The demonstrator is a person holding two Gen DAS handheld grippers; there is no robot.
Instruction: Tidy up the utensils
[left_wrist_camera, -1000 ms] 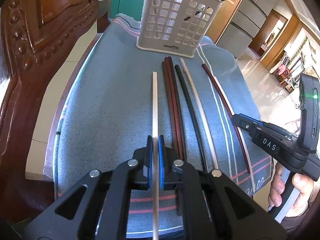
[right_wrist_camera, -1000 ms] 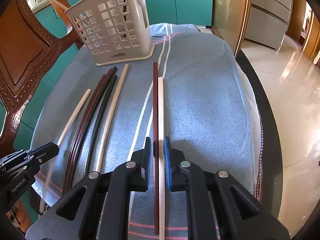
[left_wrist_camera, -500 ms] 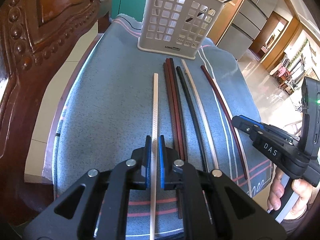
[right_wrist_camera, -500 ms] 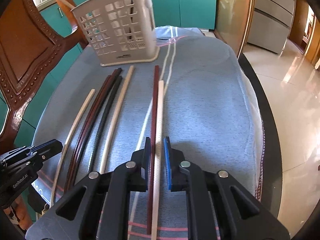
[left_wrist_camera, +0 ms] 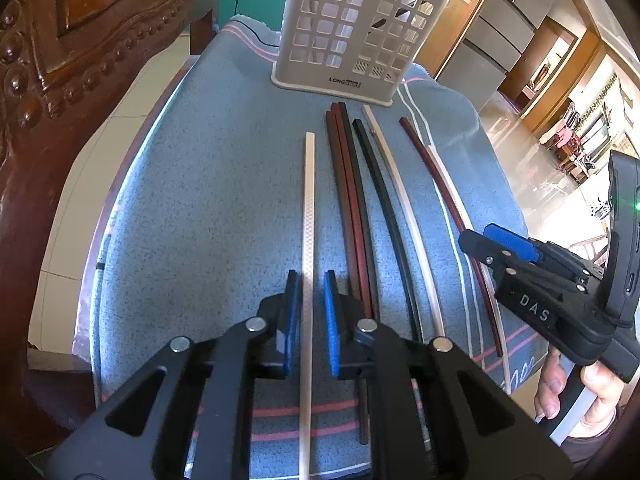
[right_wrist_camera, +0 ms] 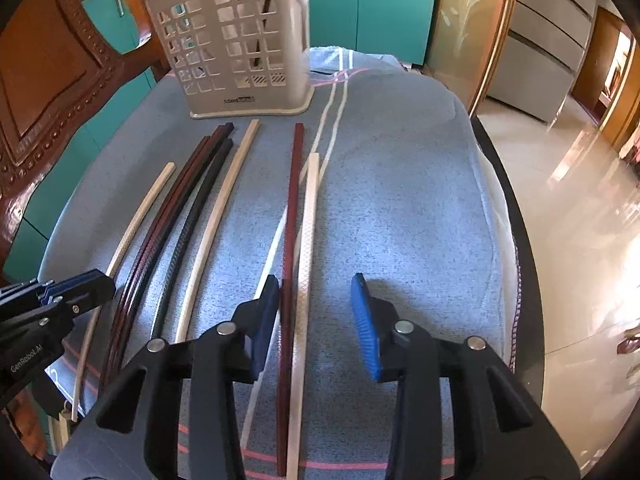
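Now seven chopsticks lie on the blue cloth [right_wrist_camera: 400, 208], long axes 6-to-12 toward the white basket [right_wrist_camera: 240, 40]. Left hand-held gripper [left_wrist_camera: 310, 296] just opening, astride one white chopstick [left_wrist_camera: 309, 200], pads clear. Right hand-held gripper [right_wrist_camera: 316, 300] just opening wider, astride the red-brown chopstick [right_wrist_camera: 292, 208] and pale chopstick [right_wrist_camera: 309, 216].

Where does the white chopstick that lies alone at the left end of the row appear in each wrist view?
Left wrist view: the white chopstick runs up the middle, between the left gripper's open jaws.
Right wrist view: it is far left, passing behind the left gripper.
Shared landmark: the white slotted utensil basket at the cloth's far end.
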